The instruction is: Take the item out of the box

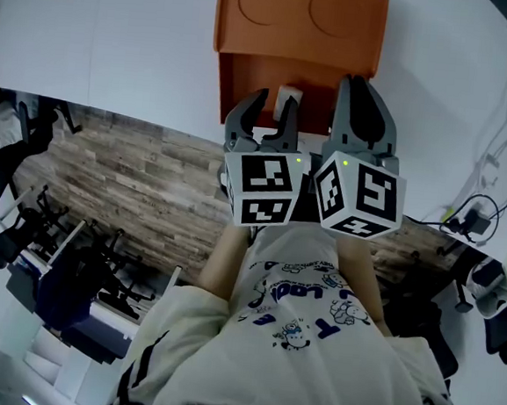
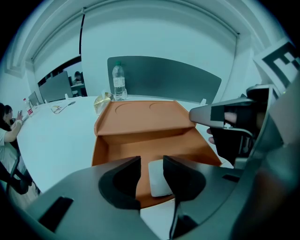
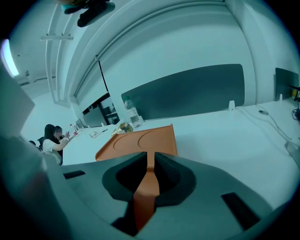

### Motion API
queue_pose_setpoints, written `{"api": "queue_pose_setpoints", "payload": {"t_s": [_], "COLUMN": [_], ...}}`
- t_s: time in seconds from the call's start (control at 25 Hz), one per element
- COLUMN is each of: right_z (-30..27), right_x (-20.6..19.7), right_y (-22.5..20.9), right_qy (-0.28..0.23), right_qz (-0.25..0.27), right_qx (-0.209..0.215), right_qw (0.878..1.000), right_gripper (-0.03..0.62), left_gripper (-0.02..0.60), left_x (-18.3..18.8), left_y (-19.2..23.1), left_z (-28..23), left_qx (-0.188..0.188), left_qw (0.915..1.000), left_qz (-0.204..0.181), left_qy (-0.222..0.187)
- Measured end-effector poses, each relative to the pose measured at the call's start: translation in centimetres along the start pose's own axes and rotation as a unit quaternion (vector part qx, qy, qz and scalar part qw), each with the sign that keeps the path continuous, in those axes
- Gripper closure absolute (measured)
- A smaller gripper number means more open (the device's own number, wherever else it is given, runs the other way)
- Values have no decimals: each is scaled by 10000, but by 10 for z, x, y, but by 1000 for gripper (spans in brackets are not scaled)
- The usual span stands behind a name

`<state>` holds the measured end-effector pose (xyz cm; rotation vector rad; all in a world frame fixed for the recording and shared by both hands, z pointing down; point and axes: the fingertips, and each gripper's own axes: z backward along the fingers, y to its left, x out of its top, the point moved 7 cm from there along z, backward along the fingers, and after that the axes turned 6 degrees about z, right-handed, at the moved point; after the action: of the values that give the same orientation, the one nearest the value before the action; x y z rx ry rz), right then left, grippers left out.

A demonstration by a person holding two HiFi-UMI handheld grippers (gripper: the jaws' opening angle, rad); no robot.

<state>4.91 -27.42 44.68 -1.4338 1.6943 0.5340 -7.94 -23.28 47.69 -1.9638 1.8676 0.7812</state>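
One white item [image 2: 158, 180] lies in the orange box [image 1: 273, 75] at the tabletop's [image 1: 144, 46] near edge; left tool [image 1: 274, 102] parted around it, right tool [image 1: 359, 85] clamping the box's wall.

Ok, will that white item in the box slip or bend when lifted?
The white item looks thin, flat and smooth: probably stiff and light, maybe slippery. It seems to lie flat on the box floor, so the open left gripper may only catch its edges.

One orange box [image 1: 287, 24], one white item [image 2: 158, 178], one bottle [image 2: 118, 82], two hand-held grippers [image 1: 273, 102] [image 1: 359, 83].
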Motion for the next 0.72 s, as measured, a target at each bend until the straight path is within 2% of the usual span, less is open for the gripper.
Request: {"api": "queue_pose_setpoints", "payload": {"t_s": [0.12, 0.4, 0.56, 0.72], "right_z": [-1, -5, -7, -8], "right_x": [0, 2, 1, 0], "right_y": [-1, -8, -10, -12], "right_qy": [-16, 1, 36, 72], "right_qz": [-47, -173, -274, -335], "right_qx": [-6, -36, -16, 0], "right_qw": [10000, 9998, 9996, 9994], "right_gripper": [530, 530, 529, 530], "left_gripper": [403, 401, 397, 390], "left_x": [0, -1, -2, -3], "left_y": [-2, -8, -12, -12], "left_z": [-2, -8, -13, -17], "left_qx": [6, -94, -241, -217], "left_qw": [9999, 9988, 9960, 9935], "left_qz": [-96, -284, -513, -626], "left_qy": [80, 378, 688, 929]}}
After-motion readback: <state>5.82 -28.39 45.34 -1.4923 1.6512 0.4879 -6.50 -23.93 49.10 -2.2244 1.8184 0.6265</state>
